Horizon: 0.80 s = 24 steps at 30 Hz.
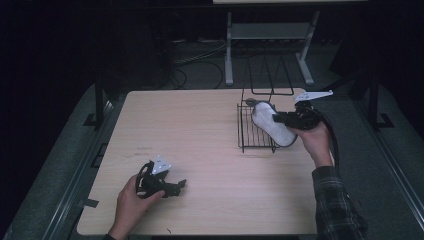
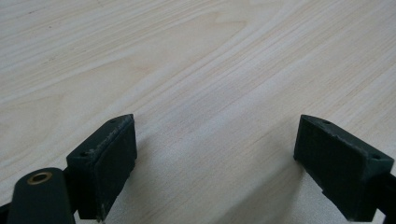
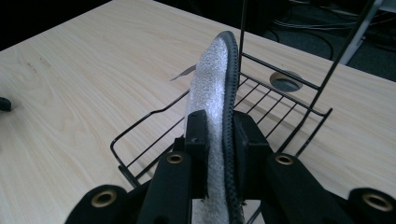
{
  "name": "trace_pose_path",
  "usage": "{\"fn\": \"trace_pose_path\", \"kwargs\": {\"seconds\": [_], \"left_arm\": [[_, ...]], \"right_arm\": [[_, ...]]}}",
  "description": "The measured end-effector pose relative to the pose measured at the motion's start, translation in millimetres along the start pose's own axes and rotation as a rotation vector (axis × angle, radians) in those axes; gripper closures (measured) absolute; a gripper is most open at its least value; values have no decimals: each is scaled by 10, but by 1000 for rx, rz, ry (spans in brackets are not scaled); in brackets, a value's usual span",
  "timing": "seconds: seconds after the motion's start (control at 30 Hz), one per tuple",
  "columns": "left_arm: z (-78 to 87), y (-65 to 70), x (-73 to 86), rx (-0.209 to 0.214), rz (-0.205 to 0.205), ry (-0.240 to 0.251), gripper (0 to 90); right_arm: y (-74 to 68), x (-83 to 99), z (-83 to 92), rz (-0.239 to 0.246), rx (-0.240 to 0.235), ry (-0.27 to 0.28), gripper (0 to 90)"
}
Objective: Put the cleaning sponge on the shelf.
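Observation:
A white slipper with a dark rim (image 1: 270,125) hangs over the black wire rack (image 1: 246,131) at the table's right side. My right gripper (image 1: 278,118) is shut on the slipper. In the right gripper view both pads clamp the slipper (image 3: 212,93) on edge above the rack (image 3: 154,140). My left gripper (image 1: 181,185) rests low over the table near its front left, held in a hand. In the left gripper view its two jaws stand wide apart over bare wood, so the left gripper (image 2: 215,154) is open with nothing between its fingers.
The wooden table (image 1: 190,130) has a round cable hole (image 3: 285,81) behind the rack. Tall wire uprights (image 1: 270,75) rise from the rack's back. A metal stand's legs and cables (image 1: 235,55) are on the floor beyond the table.

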<state>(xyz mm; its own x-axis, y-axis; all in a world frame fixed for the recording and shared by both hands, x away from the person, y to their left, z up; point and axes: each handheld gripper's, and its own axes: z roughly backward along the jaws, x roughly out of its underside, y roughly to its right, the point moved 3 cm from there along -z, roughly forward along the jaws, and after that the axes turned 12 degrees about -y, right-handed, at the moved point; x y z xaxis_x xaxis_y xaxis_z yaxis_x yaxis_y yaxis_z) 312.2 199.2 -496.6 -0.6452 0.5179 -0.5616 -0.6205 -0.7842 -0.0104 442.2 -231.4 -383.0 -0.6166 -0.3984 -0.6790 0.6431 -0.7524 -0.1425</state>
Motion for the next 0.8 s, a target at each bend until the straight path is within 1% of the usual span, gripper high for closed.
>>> {"fn": "trace_pose_path", "kwargs": {"seconds": [0.03, 0.07, 0.13, 0.17, 0.2, 0.3, 0.33, 0.43, 0.47, 0.5, 0.53, 0.6, 0.63, 0.7, 0.8], "left_arm": [[1, 0, 0, 0, 0, -1, 124], [1, 0, 0, 0, 0, -1, 124], [1, 0, 0, 1, -1, -1, 124], [1, 0, 0, 1, -1, 0, 124], [1, 0, 0, 2, -2, 0, 124], [1, 1, 0, 2, -3, 0, 124], [0, 1, 0, 2, -3, 0, 124], [0, 1, 0, 3, -3, 1, 124], [0, 3, 1, 4, -3, 2, 124], [0, 3, 1, 4, -3, 2, 124], [0, 4, 1, 3, -3, 2, 124], [0, 4, 1, 3, -3, 2, 124], [0, 4, 1, 3, -3, 2, 124], [0, 4, 1, 3, -4, 2, 124], [0, 4, 1, 3, -4, 2, 124]], "right_arm": [[5, -17, -22, 1, -3, -3, 779], [14, -44, -70, 12, 5, -4, 779], [22, -54, -97, 17, 5, -2, 779], [23, -61, -156, -1, -4, -14, 779], [30, -66, -186, -3, -8, -20, 779], [35, -81, -236, -3, -14, -13, 778], [24, -111, -287, 4, -21, -19, 778], [1, -141, -320, 3, -30, -22, 777], [-13, -178, -354, 14, -25, -26, 777], [-13, -178, -354, 14, -25, -26, 777], [-27, -203, -381, 19, -29, -18, 777], [-29, -208, -397, 17, -35, -25, 776], [-25, -210, -439, 15, -36, -35, 775], [-17, -210, -458, 21, -36, -34, 775], [-22, -212, -506, 6, -40, -43, 773]]}}
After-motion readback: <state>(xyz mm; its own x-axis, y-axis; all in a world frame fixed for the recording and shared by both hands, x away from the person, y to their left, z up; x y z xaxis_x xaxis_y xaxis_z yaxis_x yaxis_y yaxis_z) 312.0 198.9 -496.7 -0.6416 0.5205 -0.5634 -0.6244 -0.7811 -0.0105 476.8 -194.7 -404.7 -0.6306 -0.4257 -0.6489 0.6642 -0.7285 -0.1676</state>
